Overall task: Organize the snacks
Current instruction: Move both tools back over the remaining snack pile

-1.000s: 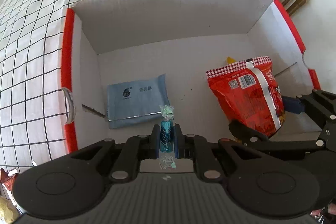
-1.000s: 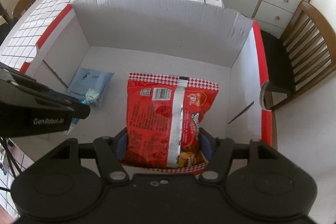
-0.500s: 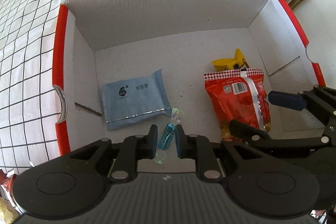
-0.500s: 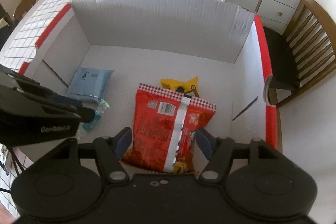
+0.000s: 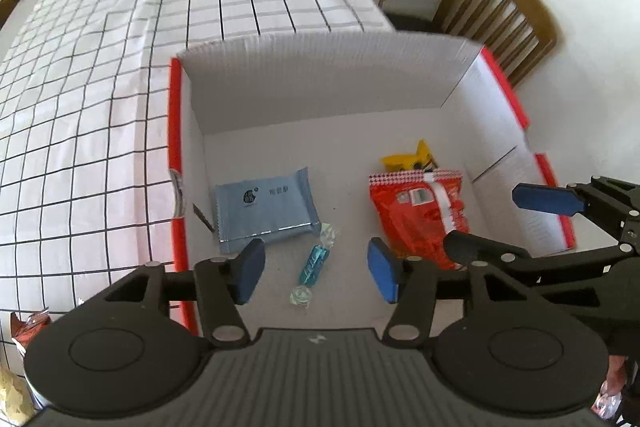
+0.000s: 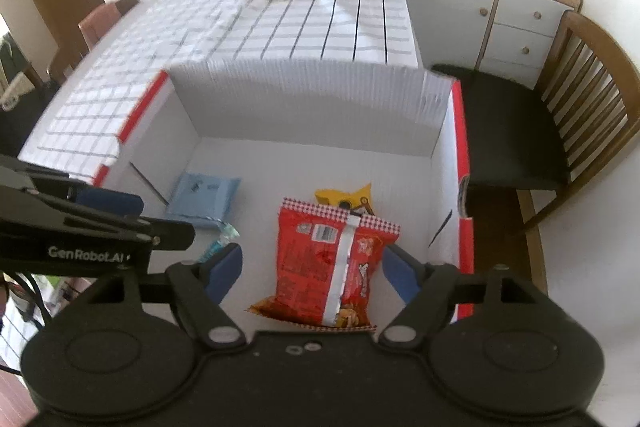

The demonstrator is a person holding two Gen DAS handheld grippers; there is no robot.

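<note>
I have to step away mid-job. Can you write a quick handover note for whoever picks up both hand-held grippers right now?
Left hand-held gripper: open, jaws just opened, holding nothing; the teal candy lies loose on the box floor below it.
Right hand-held gripper: open, jaws just opened; the red snack bag lies free between them.
In the white box: blue packet at left, candy beside it, red bag at right partly over a yellow packet.
Done: these four are boxed.
Left: more wrappers show at the table edge; check for others.
</note>
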